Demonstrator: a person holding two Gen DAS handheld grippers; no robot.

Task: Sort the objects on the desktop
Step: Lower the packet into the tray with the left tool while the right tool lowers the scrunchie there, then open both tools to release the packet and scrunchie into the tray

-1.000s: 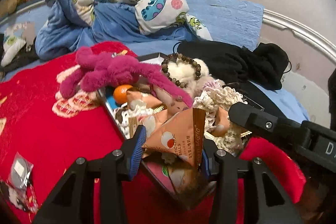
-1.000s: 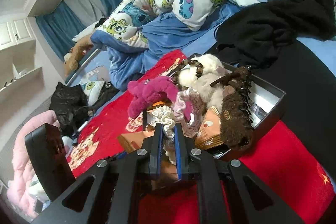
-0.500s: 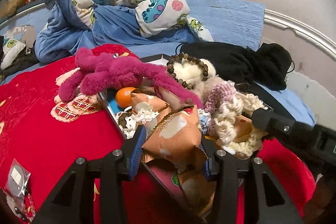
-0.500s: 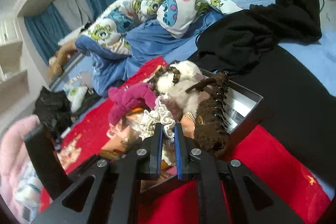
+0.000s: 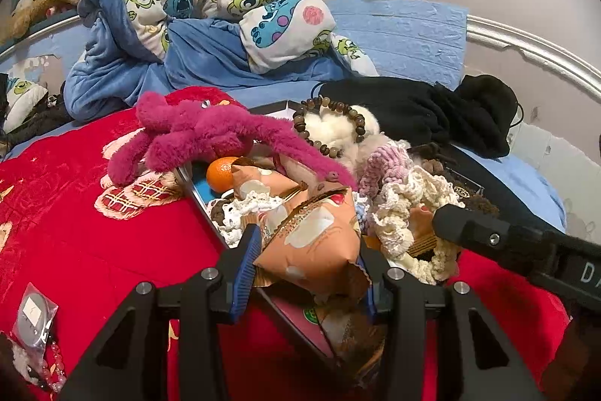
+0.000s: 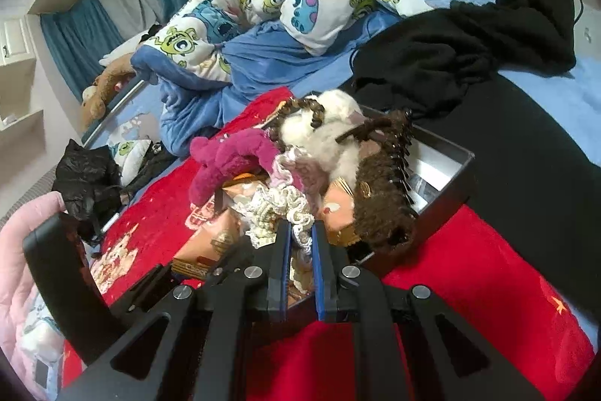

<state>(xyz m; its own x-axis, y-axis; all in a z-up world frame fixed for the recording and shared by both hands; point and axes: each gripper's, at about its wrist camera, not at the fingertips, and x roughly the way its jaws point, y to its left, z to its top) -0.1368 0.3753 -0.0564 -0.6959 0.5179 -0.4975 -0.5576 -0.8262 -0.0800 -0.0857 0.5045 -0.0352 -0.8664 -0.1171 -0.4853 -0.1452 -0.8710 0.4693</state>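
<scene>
A grey tray [image 6: 447,171] on the red blanket is heaped with things: a magenta plush [image 5: 199,134], a white plush with a bead bracelet [image 5: 330,123], an orange [image 5: 221,173], a brown hair claw [image 6: 379,186] and snack packets. My left gripper [image 5: 306,265] is shut on an orange snack packet [image 5: 319,243] over the tray's near corner. My right gripper [image 6: 300,250] is shut on a cream crocheted scrunchie [image 6: 278,209], which also shows in the left wrist view [image 5: 405,213], over the tray.
The red blanket [image 5: 94,224] surrounds the tray. A small bagged item [image 5: 33,314] lies at its left. A blue cartoon duvet [image 5: 210,25] and black clothes [image 5: 432,108] lie behind. A pink garment [image 6: 15,250] is at far left.
The snack packet in my left gripper has tipped from upright to lying flatter. My right gripper with the scrunchie has shifted a little; it sits more to the right in the left view.
</scene>
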